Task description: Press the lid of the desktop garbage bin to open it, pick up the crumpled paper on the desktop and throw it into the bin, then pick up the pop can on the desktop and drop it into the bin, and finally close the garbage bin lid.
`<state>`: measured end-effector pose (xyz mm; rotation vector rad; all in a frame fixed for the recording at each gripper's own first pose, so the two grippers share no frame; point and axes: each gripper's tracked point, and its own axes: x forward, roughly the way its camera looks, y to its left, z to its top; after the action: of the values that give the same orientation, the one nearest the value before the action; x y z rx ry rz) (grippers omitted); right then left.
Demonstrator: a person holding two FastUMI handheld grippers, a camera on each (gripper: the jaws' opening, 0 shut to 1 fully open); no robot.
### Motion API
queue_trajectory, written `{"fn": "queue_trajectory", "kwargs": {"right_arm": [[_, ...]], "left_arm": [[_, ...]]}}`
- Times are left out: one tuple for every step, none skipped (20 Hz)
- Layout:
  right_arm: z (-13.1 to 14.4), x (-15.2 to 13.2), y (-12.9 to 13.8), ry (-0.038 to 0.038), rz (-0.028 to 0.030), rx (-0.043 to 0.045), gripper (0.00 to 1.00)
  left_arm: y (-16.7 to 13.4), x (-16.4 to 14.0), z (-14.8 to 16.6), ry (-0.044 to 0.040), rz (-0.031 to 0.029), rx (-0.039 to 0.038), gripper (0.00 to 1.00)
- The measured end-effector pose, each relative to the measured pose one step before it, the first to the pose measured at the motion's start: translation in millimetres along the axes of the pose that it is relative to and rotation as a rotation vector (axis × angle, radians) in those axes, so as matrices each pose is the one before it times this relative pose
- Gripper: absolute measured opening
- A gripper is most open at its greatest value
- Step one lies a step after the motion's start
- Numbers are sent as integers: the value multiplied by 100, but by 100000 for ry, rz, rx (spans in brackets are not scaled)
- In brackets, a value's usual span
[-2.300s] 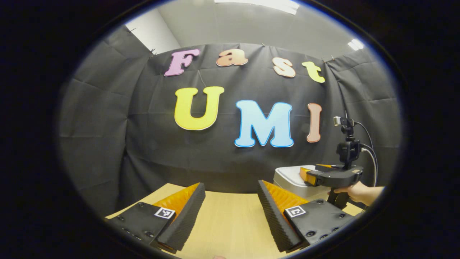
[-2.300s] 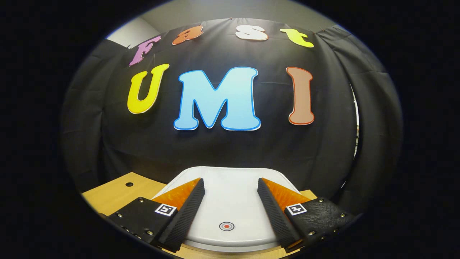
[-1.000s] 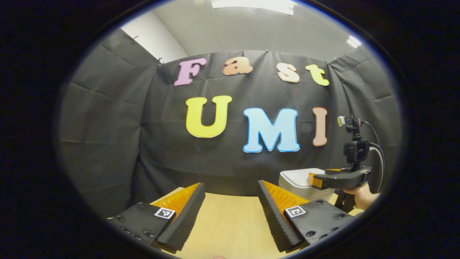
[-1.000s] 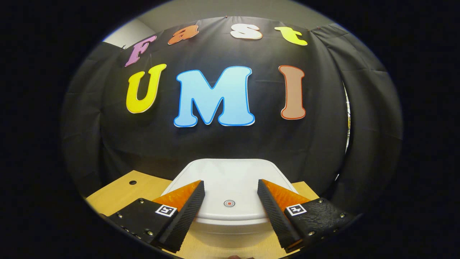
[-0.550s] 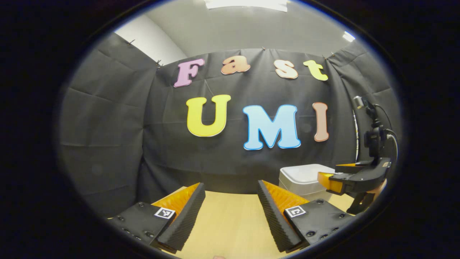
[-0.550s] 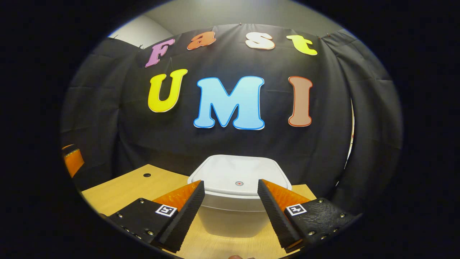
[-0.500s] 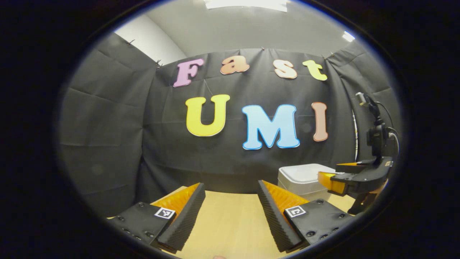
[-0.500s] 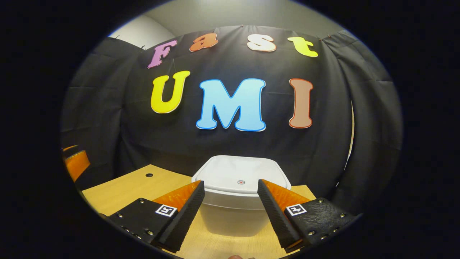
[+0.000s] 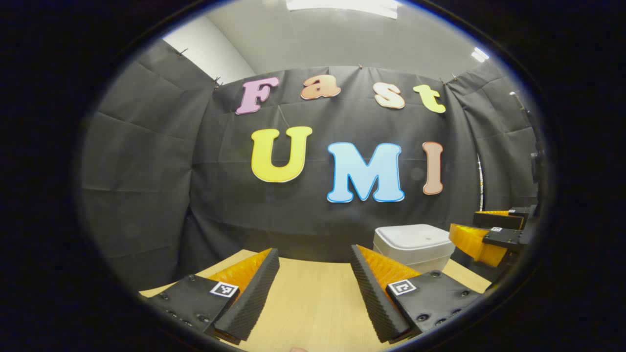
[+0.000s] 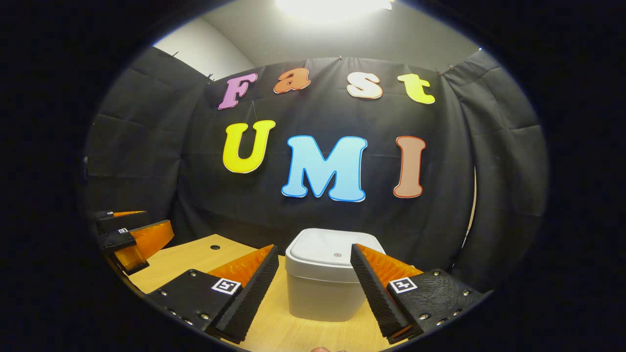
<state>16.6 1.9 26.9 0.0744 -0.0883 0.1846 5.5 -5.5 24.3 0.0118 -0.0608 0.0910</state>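
- Wooden desktop (image 10: pixel 195 256), black cloth wall behind.
- White garbage bin (image 10: pixel 325 288) far centre, lid (image 10: pixel 332 256) down.
- Left gripper (image 9: pixel 313 298), right gripper (image 10: pixel 313 298): jaws spread, empty.
- Likely final step done; retract clear.

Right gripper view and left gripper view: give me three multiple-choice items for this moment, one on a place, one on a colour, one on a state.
1. Where does the garbage bin stand?
A. on the wooden desktop
B. on the floor
C. on a chair

2. What colour is the bin's lid?
A. blue
B. white
C. green

3. How do the right gripper and left gripper stand?
A. both clamped on the bin
B. one holds a can
C. both open, holding nothing

Answers:
1 A: the bin's base rests on the desktop in the right gripper view.
2 B: the lid is white, with a small red dot.
3 C: each gripper's fingers stand wide apart with nothing between them.
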Motion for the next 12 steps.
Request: {"fn": "queue_trajectory", "kwargs": {"right_arm": [[278,-353,350,-1068,338,339,95],[169,-219,313,-496,-82,586,94],[104,-190,345,-94,75,532,94],[-44,-160,291,-118,95,509,94],[8,-191,311,76,147,405,94],[90,-100,242,-366,-303,286,94],[8,-40,170,-160,-590,174,94],[85,-48,8,-565,-857,-3,95],[94,-67,-17,-202,-1024,109,95],[93,-86,53,-324,-824,368,94],[258,-140,8,-564,-1223,843,95],[125,-68,142,-377,-678,740,94]], "left_arm": [[183,-112,-113,-3,285,18,95],[321,-3,-172,140,82,-119,95],[50,-82,-148,160,-378,-325,95],[253,2,-93,60,-224,-258,95],[74,27,35,-38,-90,-250,95],[257,74,-14,-115,-309,-278,95],[54,40,81,-121,-606,-145,95],[239,102,27,-206,-669,619,95],[251,123,-20,151,-500,1238,95],[266,205,99,-57,-711,1004,96],[48,235,185,-215,-668,571,95],[86,217,40,77,-1061,-5,95]]}}
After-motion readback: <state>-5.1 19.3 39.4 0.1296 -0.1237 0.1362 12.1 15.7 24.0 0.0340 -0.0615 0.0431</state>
